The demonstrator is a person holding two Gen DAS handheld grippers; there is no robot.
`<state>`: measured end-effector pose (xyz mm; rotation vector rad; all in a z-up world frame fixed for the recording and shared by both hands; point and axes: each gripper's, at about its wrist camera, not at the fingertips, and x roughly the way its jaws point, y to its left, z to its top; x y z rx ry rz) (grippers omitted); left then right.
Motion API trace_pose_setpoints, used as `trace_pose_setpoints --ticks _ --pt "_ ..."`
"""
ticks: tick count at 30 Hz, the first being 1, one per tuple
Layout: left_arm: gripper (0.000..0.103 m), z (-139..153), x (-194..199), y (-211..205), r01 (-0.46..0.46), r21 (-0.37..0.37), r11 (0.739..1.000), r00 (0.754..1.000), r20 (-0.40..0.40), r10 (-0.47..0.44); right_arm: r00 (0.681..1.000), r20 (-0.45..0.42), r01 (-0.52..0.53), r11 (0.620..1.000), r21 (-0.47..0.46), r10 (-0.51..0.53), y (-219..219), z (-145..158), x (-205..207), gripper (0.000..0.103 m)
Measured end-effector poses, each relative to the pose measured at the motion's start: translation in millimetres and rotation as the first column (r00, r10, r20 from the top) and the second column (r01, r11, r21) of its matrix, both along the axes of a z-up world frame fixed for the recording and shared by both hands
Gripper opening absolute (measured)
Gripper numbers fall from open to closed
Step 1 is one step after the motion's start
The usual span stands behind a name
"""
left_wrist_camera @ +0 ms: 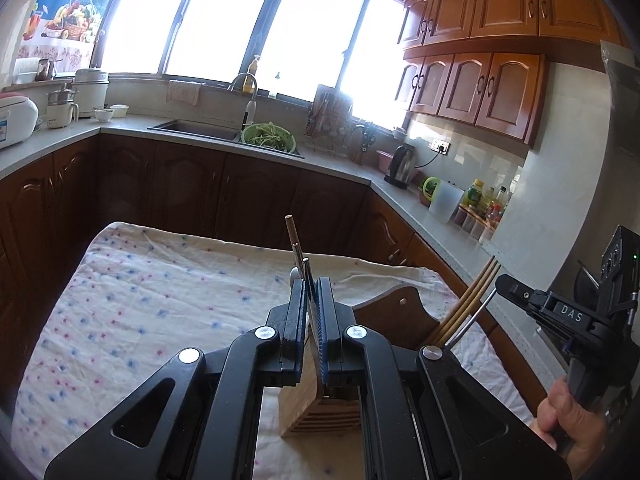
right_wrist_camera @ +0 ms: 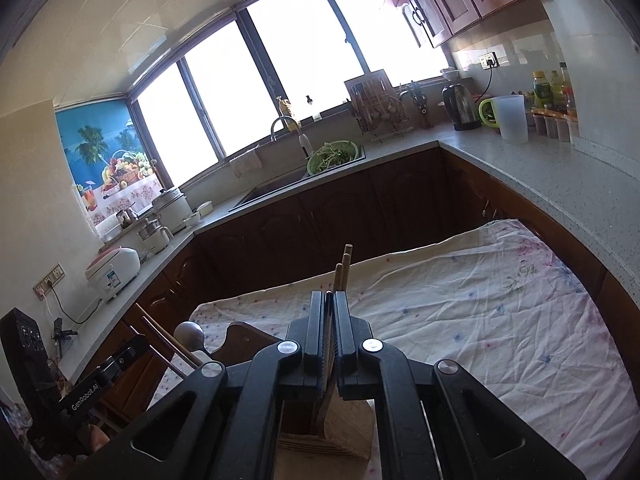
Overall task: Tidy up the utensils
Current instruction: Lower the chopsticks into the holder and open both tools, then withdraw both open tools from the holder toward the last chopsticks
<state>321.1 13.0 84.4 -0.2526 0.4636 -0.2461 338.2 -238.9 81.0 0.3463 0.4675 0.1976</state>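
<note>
The left gripper [left_wrist_camera: 311, 300] is clenched on slim metal-tipped utensil handles [left_wrist_camera: 298, 254] that rise above its pads; the right gripper [right_wrist_camera: 330, 312] is clamped on round wooden chopsticks [right_wrist_camera: 344, 270]; both hang directly over the slotted wooden holder [left_wrist_camera: 320, 414], a blocky bamboo box standing on the wrinkled, flower-dotted cloth [left_wrist_camera: 140, 300]; beside the holder lies a dark curved wooden board [left_wrist_camera: 394, 312].

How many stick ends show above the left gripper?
3: one brown-tipped stick highest, two slim silvery sticks stepped just below it, bunched above the black left gripper; others may be hidden.
</note>
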Motion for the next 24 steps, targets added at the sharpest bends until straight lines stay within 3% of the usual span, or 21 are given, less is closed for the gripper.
trace_pose_setpoints --ticks 5,7,8,9,10,11,12,14,24 --pt "0.006 1 -2 2 -0.002 0.0 1.0 1.0 -0.016 0.002 1.0 0.001 -0.01 1.0 0.011 0.01 -3 1 -1 0.012" --pt "0.01 2 -5 1 -0.002 0.01 1.0 1.0 -0.018 0.002 1.0 0.011 -0.013 1.0 0.022 0.012 -6 3 -4 0.034" --pt "0.022 3 -7 1 -0.008 0.015 1.0 1.0 -0.02 0.008 1.0 0.021 -0.017 0.999 0.031 0.016 -7 4 -7 0.059" --pt "0.042 3 -9 1 -0.015 0.016 1.0 1.0 -0.019 0.015 0.999 0.033 -0.02 0.999 0.04 0.018 -8 5 -9 0.079" --pt "0.051 3 -12 2 -0.025 0.017 1.0 1.0 -0.016 0.025 0.999 0.044 -0.018 0.999 0.045 0.016 -9 6 -12 0.084" --pt "0.07 4 -14 3 -0.041 0.022 0.999 0.999 -0.016 0.041 0.999 0.051 -0.015 0.999 0.044 0.013 -9 8 -15 0.088" --pt "0.077 4 -18 4 -0.055 0.027 0.998 0.998 -0.01 0.055 0.998 0.055 -0.014 0.999 0.039 0.012 -10 9 -18 0.095" --pt "0.077 5 -24 5 -0.056 0.032 0.998 0.998 -0.008 0.057 0.998 0.057 -0.022 0.999 0.043 0.019 -11 11 -24 0.103" --pt "0.078 -4 -64 0 -0.028 0.051 0.998 0.999 -0.035 0.03 0.998 0.055 -0.024 0.998 0.057 0.021 -18 2 -69 0.103"
